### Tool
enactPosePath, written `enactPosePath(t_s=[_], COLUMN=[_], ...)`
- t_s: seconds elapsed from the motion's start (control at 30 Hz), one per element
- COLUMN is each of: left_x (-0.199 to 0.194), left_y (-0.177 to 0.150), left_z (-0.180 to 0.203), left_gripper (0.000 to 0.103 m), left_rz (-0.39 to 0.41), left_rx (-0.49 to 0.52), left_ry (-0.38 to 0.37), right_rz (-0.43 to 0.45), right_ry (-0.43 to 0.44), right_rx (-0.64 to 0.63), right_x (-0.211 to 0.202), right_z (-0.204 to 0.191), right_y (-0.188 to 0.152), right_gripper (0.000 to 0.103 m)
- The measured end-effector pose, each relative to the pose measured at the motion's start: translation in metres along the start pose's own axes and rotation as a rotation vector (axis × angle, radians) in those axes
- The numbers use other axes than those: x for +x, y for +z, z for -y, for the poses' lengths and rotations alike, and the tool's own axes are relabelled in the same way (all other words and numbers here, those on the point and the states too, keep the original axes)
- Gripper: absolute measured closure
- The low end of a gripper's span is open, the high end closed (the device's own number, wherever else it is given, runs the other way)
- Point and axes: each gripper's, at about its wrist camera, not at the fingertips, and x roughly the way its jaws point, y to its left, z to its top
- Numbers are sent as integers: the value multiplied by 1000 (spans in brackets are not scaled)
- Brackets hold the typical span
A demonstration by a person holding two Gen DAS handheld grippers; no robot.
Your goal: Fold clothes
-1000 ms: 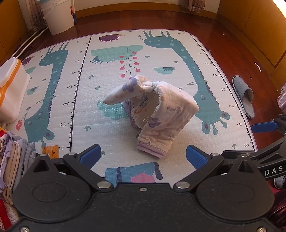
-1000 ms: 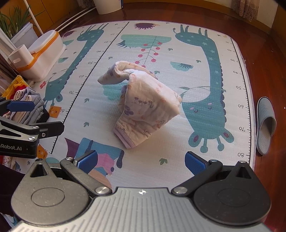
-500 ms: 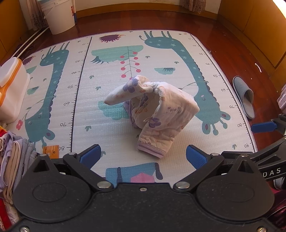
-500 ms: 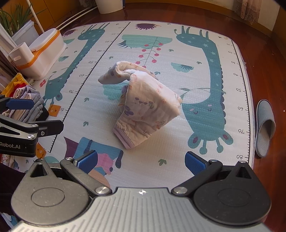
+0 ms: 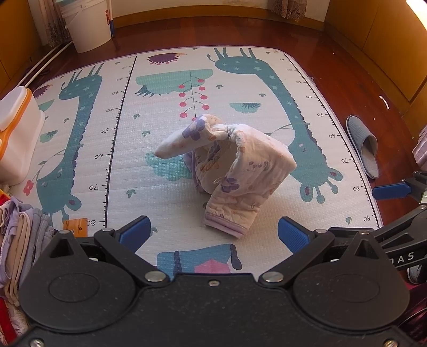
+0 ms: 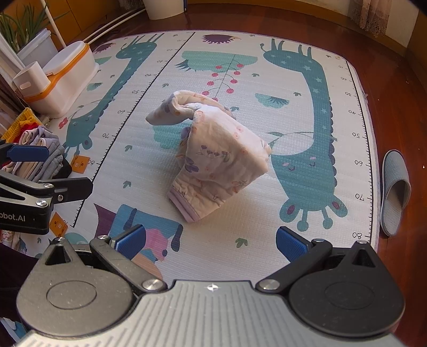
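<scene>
Where the dark red wooden floor (image 5: 333,48) shows around its edges, a large white foam play mat (image 5: 160,208) printed with two teal giraffes and ruler markings covers most of both views. A white storage box with an orange band (image 6: 66,77) sits at the mat's left edge, with a smaller white container just beside it, and one white bucket (image 5: 88,24) stands on the floor past the far end. A pile of folded clothes in grey, beige and lilac (image 6: 40,157) lies at the left near corner beside a yellow basket, and two small orange tags rest on the mat nearby. One grey slipper (image 6: 395,186) lies on the floor off the right edge. In the middle of the mat, with nothing between it and either tool, one crumpled cream padded garment with purple flowers and a lilac cuff (image 5: 234,170) stands bunched up, one end jutting left and the cuffed end resting toward the cameras. The left tool (image 5: 213,235) hovers near the cuff with its blue-padded fingers spread wide, holding nothing. The right tool (image 6: 210,240) is likewise wide apart and empty, clear of the garment.
</scene>
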Motion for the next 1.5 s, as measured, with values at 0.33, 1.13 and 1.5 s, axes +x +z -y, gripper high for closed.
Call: enactPosePath(t_s=[0.33, 1.13, 1.5], left_x=[1, 51, 140], left_y=[1, 66, 90], left_z=[0, -34, -74], left_gripper=[0, 1, 1], left_rz=[1, -46, -100], left_rx=[0, 319, 376], left_ry=[-3, -65, -24], right_rz=[-5, -29, -78], right_ry=[15, 57, 52], right_rx=[0, -60, -159], right_x=[2, 63, 114], right_z=[0, 16, -14], right_y=[4, 80, 110], right_gripper=[0, 7, 10])
